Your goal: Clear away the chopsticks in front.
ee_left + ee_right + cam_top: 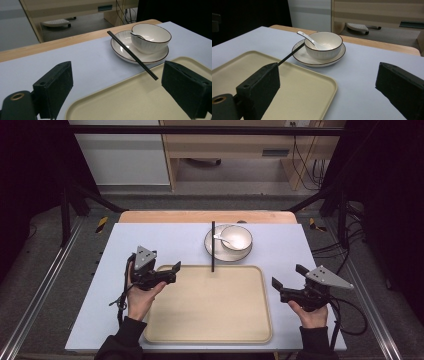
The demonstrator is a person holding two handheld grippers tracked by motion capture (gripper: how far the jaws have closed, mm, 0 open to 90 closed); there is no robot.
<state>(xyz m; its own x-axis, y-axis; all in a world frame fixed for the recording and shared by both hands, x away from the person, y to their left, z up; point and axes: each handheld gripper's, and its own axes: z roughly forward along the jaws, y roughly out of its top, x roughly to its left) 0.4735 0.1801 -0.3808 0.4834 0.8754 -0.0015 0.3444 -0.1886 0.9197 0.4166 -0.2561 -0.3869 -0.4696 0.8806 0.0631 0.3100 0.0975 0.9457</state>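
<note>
A beige tray (210, 335) lies at the front middle of the light blue mat. Behind it a white plate (214, 251) carries a white bowl (239, 239) with a white spoon (220, 238) in it. A black chopstick (213, 247) leans on the plate's left side, its near end over the tray's far rim. My left gripper (170, 272) hovers open at the tray's left far corner, empty. My right gripper (288, 277) is open and empty to the right of the tray. The bowl (150, 37), chopstick (132, 55) and tray (120, 100) appear ahead of the left jaws. The bowl (323, 45) and spoon (308, 40) lie beyond the right jaws.
The mat (165, 237) covers a wooden table (200, 216) framed by black bars. A wooden desk (235, 145) and cables stand on the floor behind. Bare mat lies left of the plate and right of the tray.
</note>
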